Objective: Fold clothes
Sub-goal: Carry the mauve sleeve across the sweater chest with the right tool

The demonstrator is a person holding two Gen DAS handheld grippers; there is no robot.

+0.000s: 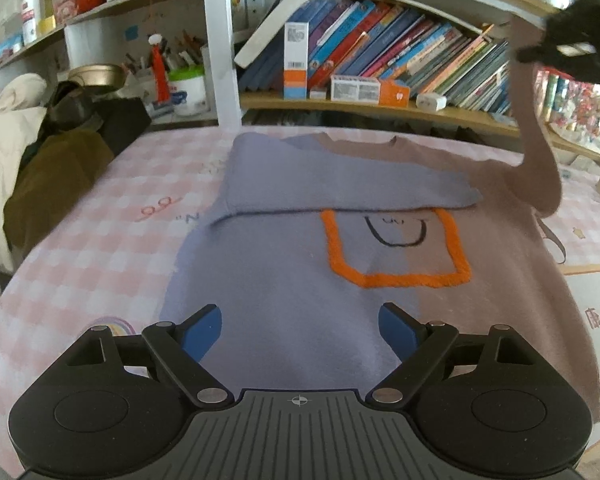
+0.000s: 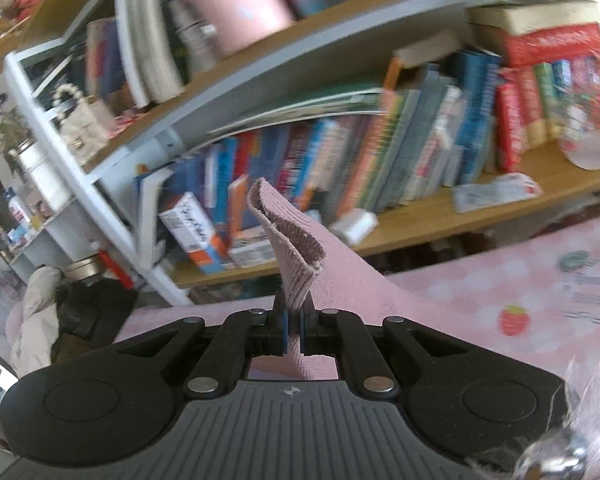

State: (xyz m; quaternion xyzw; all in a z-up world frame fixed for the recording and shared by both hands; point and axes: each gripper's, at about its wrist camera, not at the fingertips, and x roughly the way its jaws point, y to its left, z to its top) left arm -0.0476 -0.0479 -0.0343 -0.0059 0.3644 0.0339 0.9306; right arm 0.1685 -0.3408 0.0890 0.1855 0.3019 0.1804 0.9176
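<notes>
Sweater cloth, half lavender and half brown with an orange-outlined square on the chest, lay flat on the pink checked table. Its lavender sleeve was folded across the chest, touching the top of the square. The brown sleeve rose from the far right side of the garment up to the right gripper, whose blue pads were clamped on the ribbed cuff; the cuff stuck out beyond the fingertips, in front of the shelves. The left gripper hovered over the near lavender hem with its jaws spread wide and nothing between them.

Behind the table, a wooden bookshelf held a long row of leaning books with small cartons lying in front of them. Further left, a white tub stood beside a holder packed with pens, and a gold bowl sat near a heap of coats at the table's left edge.
</notes>
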